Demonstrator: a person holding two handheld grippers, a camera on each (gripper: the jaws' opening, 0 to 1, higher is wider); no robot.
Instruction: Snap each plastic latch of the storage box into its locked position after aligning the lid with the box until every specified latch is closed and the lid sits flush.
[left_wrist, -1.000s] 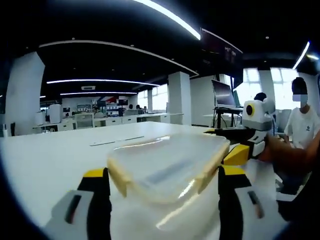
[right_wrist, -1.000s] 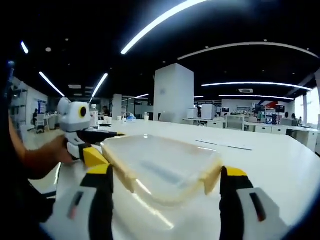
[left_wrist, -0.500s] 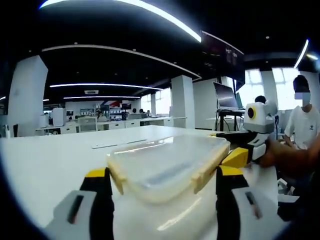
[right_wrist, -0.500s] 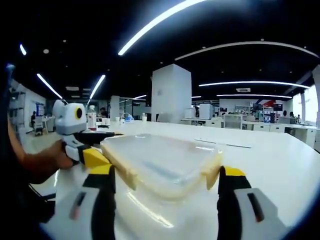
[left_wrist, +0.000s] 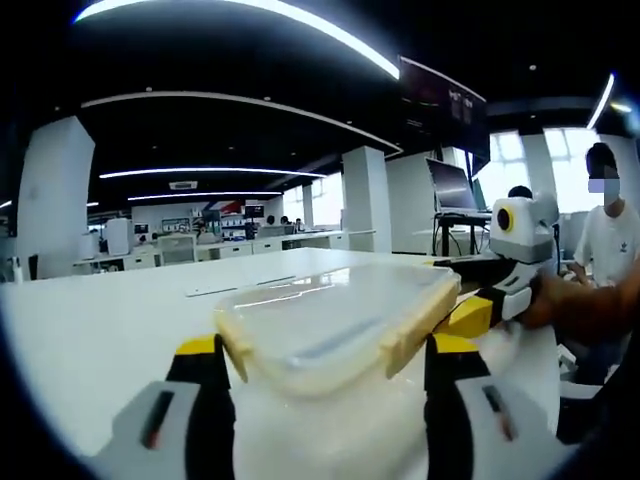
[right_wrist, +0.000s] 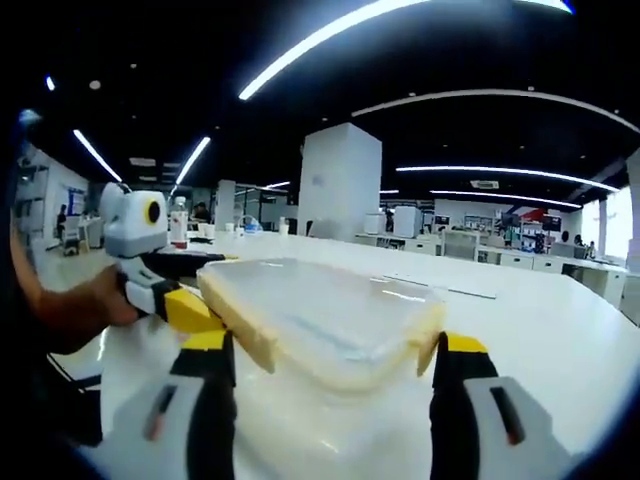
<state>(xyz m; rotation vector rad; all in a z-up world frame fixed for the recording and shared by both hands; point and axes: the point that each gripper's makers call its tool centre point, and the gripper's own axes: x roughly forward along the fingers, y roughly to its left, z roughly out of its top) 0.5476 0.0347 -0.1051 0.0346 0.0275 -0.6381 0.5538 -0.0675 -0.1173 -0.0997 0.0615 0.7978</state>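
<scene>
White bench (left_wrist: 90, 320) is seen carrying the storage box (left_wrist: 335, 330), framed by the open left claw (left_wrist: 318, 375) and open right claw (right_wrist: 325, 375); nothing is gripped, latches (right_wrist: 255, 340) seemingly unlocked.

An open-plan lab or office: long white counters (left_wrist: 120, 310), square pillars (right_wrist: 338, 185), curved ceiling light strips (left_wrist: 250, 100), a monitor (left_wrist: 448, 187).

Storage box (left_wrist: 335, 330) blocked lower centre between jaws; white table (left_wrist: 100, 310) lay bare at left.
</scene>
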